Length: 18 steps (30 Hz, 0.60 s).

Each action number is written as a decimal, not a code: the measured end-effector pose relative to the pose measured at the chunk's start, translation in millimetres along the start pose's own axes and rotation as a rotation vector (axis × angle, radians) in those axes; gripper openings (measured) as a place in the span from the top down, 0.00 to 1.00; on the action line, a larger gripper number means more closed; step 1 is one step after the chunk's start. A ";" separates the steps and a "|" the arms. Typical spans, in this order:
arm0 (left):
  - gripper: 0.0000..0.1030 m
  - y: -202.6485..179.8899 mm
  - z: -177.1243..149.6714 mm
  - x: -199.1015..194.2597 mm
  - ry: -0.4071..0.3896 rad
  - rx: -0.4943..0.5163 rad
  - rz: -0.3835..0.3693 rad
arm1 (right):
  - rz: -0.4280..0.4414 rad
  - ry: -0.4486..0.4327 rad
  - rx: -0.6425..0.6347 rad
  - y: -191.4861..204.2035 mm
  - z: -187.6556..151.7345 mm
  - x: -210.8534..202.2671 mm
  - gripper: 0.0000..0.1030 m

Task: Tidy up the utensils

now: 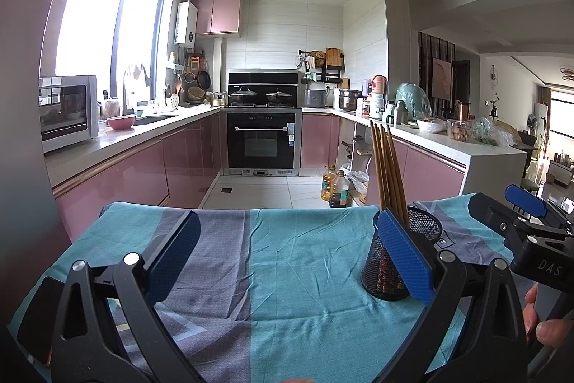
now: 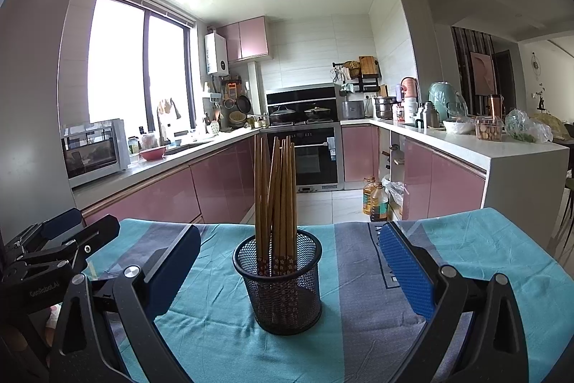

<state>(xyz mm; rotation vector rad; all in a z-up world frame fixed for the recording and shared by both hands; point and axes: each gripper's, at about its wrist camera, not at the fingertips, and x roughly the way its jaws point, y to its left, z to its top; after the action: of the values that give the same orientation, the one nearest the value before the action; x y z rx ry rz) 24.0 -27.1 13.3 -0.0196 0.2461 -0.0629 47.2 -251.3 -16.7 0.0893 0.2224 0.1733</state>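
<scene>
A black mesh cup [image 2: 278, 282] stands upright on the blue-striped cloth [image 2: 358, 329], holding several wooden chopsticks [image 2: 276, 192] that stand upright in it. My right gripper [image 2: 290, 261] is open and empty, its jaws wide apart with the cup between and just beyond them. In the left wrist view the cup [image 1: 394, 257] is partly hidden behind my right finger, with the chopsticks [image 1: 389, 167] rising above. My left gripper [image 1: 287, 250] is open and empty over bare cloth [image 1: 287, 275], left of the cup. The right gripper's body [image 1: 531, 232] shows at the right edge.
The table's far edge [image 2: 323, 224] drops to the kitchen floor. Oil bottles [image 2: 375, 200] stand on the floor beyond. Pink cabinets, an oven [image 2: 315, 157] and cluttered counters surround the room. The left gripper's body [image 2: 46, 257] shows at the left edge of the right wrist view.
</scene>
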 end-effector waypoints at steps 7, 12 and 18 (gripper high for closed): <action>0.05 0.9 -1.7 0.9 -0.001 0.002 0.005 | -0.001 0.000 0.000 0.1 0.5 0.3 0.06; 0.05 1.0 -3.4 0.4 -0.011 0.015 0.011 | 0.000 0.002 0.003 -0.4 1.2 0.4 0.06; 0.05 -1.2 -5.6 -1.9 -0.018 0.038 0.010 | 0.000 0.006 0.002 -0.1 1.4 1.0 0.06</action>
<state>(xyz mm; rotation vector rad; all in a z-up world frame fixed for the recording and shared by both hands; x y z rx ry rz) 20.8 -28.3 8.4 0.0187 0.2267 -0.0570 48.5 -251.3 -15.6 0.0906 0.2281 0.1730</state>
